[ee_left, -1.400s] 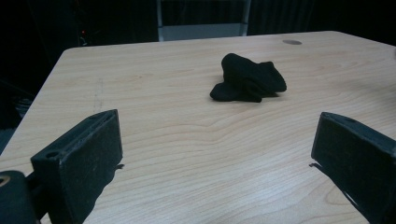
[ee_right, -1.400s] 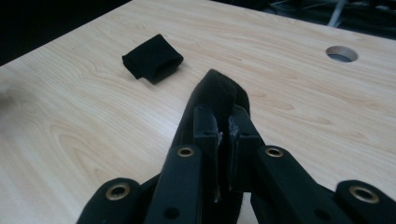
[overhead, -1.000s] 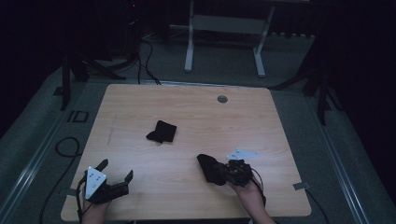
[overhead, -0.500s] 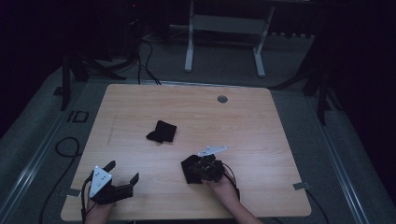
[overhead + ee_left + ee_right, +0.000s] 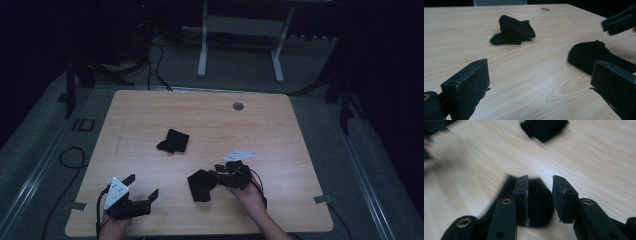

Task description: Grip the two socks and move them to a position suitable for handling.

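Two black socks lie on the wooden table. One bunched sock rests near the table's middle. The other sock lies toward the front, in front of my right gripper. That gripper's jaws stand a narrow gap apart with the sock's cloth between them. My left gripper hovers at the front left, open wide with nothing between its jaws and pointing toward both socks. One right jaw shows in the left gripper view.
A round grey grommet sits near the table's far edge. Beyond the table stand a white desk frame and dark stands, with cables on the floor. Tape tabs mark the table's front corners.
My right gripper has moved left across the front of the table, taking the nearer sock with it. The left gripper has shifted slightly right. The middle sock has stayed put.
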Tool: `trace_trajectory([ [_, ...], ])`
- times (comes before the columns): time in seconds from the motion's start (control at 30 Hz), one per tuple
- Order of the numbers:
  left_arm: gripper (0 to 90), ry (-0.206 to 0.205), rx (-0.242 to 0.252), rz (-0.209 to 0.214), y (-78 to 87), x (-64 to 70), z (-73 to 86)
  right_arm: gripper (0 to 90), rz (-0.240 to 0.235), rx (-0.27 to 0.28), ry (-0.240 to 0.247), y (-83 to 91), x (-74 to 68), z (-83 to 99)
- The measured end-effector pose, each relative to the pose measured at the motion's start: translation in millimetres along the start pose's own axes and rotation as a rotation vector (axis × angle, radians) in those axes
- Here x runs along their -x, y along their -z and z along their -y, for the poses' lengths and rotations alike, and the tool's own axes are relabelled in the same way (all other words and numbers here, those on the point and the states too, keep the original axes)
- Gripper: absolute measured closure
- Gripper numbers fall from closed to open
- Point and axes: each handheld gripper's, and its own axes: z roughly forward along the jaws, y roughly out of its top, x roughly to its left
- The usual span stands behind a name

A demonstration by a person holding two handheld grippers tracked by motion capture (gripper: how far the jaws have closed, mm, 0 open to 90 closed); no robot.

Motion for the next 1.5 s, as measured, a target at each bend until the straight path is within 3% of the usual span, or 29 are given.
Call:
trace_trajectory([
  [0.07, 4.5, 0.010, -0.007, 0.030, -2.3, 4.4, -2.0, 54.5, -0.001, -0.019, -0.022, -4.4, 7.7, 4.6],
  [0.23, 6.3, -0.016, -0.033, 0.069, -10.8, 19.8, -7.3, 50.8, -0.012, -0.051, -0.053, -16.3, 18.6, 11.5],
  [0.27, 6.3, -0.027, -0.047, 0.113, -17.1, 29.6, -9.3, 50.7, -0.019, -0.059, -0.051, -19.4, 19.7, 12.3],
  [0.3, 13.1, -0.029, -0.053, 0.141, -20.8, 34.7, -10.6, 52.3, -0.029, -0.080, -0.044, -25.4, 19.4, 13.1],
  [0.33, 14.7, -0.040, -0.061, 0.179, -25.0, 39.8, -12.2, 55.2, -0.034, -0.092, -0.033, -28.7, 18.7, 13.2],
  [0.37, 14.8, -0.055, -0.072, 0.201, -29.3, 45.7, -14.4, 65.4, -0.032, -0.108, -0.021, -31.5, 17.8, 13.4],
  [0.4, 15.6, -0.081, -0.084, 0.204, -33.3, 52.1, -17.1, 78.7, -0.020, -0.118, 0.000, -33.5, 16.7, 14.0],
  [0.43, 20.4, -0.081, -0.084, 0.204, -33.3, 52.1, -17.1, 78.7, -0.020, -0.118, 0.000, -33.5, 16.7, 14.0],
  [0.47, 20.4, -0.128, -0.075, 0.209, -37.4, 61.0, -20.8, 84.9, -0.006, -0.125, 0.017, -34.3, 15.0, 14.5],
  [0.5, 32.2, -0.151, -0.084, 0.231, -42.6, 68.4, -25.7, 86.9, 0.007, -0.134, 0.043, -33.5, 11.6, 14.5],
  [0.53, 34.3, -0.162, -0.085, 0.254, -46.0, 73.1, -29.0, 86.9, 0.013, -0.136, 0.048, -32.0, 10.3, 14.2],
  [0.6, 48.5, -0.187, -0.076, 0.283, -53.1, 81.8, -34.9, 87.0, 0.010, -0.127, 0.052, -28.4, 8.5, 13.1],
  [0.7, 71.7, -0.184, -0.073, 0.338, -67.2, 91.9, -43.1, 86.9, 0.014, -0.121, 0.053, -23.0, 6.9, 11.8],
  [0.77, 83.5, -0.189, -0.095, 0.354, -78.4, 97.6, -46.3, 86.9, 0.008, -0.118, 0.044, -20.6, 7.1, 12.0],
  [0.83, 89.8, -0.184, -0.103, 0.360, -84.0, 100.0, -46.5, 86.9, 0.010, -0.118, 0.044, -19.4, 6.7, 12.2],
  [0.87, 89.8, -0.184, -0.103, 0.360, -84.0, 100.0, -46.5, 86.9, 0.008, -0.120, 0.044, -18.6, 6.7, 12.6],
  [0.9, 89.8, -0.180, -0.159, 0.363, -97.6, 104.9, -45.6, 86.9, 0.008, -0.120, 0.044, -18.6, 6.7, 12.6],
  [1.03, 90.0, -0.266, -0.269, 0.305, -110.1, 111.5, -38.8, 86.9, 0.013, -0.131, 0.045, -15.6, 8.2, 17.5],
  [1.1, 90.0, -0.299, -0.297, 0.256, -109.3, 109.4, -35.1, 86.9, 0.011, -0.130, 0.047, -14.8, 9.3, 18.2],
  [1.23, 90.0, -0.243, -0.302, 0.215, -101.8, 93.1, -32.9, 86.8, 0.010, -0.124, 0.026, -10.1, 13.3, 21.2],
  [1.3, 90.0, -0.209, -0.271, 0.242, -96.7, 89.2, -36.2, 86.8, 0.017, -0.123, 0.028, -9.4, 13.4, 22.1],
  [1.33, 90.0, -0.176, -0.228, 0.294, -94.2, 89.2, -39.2, 86.8, 0.017, -0.123, 0.028, -9.4, 13.4, 22.1],
  [1.37, 90.0, -0.169, -0.198, 0.325, -92.7, 92.0, -42.9, 86.8, 0.015, -0.126, 0.027, -9.5, 13.4, 22.4],
  [1.43, 90.0, -0.158, -0.192, 0.389, -96.0, 101.5, -50.0, 86.8, 0.015, -0.128, 0.022, -10.2, 12.3, 22.5],
  [1.5, 90.0, -0.212, -0.222, 0.387, -104.0, 116.7, -52.7, 86.9, 0.017, -0.121, 0.025, -9.7, 11.2, 21.8],
])
